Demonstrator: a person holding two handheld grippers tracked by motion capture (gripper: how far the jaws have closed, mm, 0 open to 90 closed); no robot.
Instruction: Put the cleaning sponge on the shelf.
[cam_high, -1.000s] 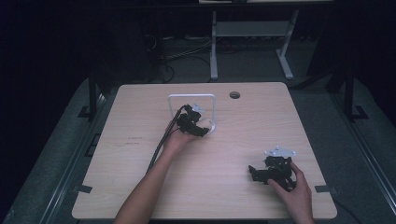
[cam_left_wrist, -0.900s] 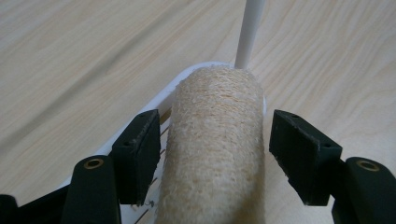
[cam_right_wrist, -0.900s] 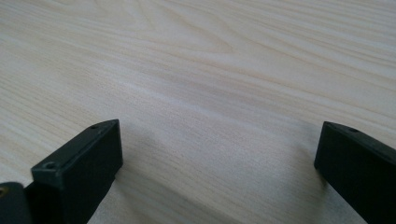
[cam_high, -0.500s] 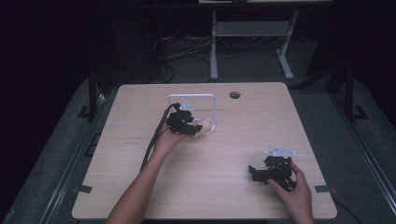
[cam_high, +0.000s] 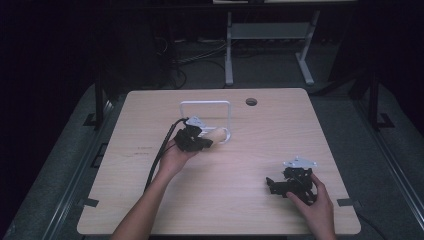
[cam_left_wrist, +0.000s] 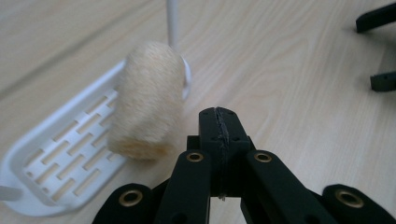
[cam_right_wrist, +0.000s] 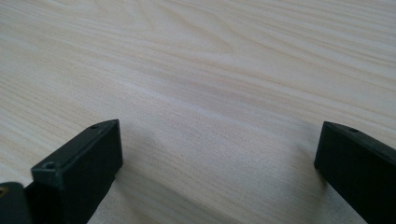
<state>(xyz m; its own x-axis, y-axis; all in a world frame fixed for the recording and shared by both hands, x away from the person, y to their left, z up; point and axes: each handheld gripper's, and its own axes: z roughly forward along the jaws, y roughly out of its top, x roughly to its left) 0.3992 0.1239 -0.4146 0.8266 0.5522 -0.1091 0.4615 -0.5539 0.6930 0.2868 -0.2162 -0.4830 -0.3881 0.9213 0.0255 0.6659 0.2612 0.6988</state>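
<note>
Light wooden table (cam_high: 225, 200), with a round cable hole (cam_high: 251, 101) near the far edge. White slotted rack (cam_left_wrist: 60, 154) with an upright white wire frame (cam_high: 206, 104) lying at table centre-left. Beige fuzzy roll (cam_left_wrist: 148, 100) resting on the rack's end, right by the frame's thin post, nothing else around it. Black cable (cam_high: 162, 150) trailing from the left gripper back along the forearm.

Left gripper (cam_left_wrist: 219, 122) just beside the roll, on its near side, jaws pressed flat together with nothing between them, having just been closing; roll ahead and to the left of the tips in the left gripper view, not touched. In the high view, left gripper (cam_high: 196, 140) level with the roll (cam_high: 218, 135), roll poking out past its tip.

Right gripper (cam_high: 280, 184) well apart, near the table's right front, held low over bare wood, its 2 jaws spread wide, holding nothing.
</note>
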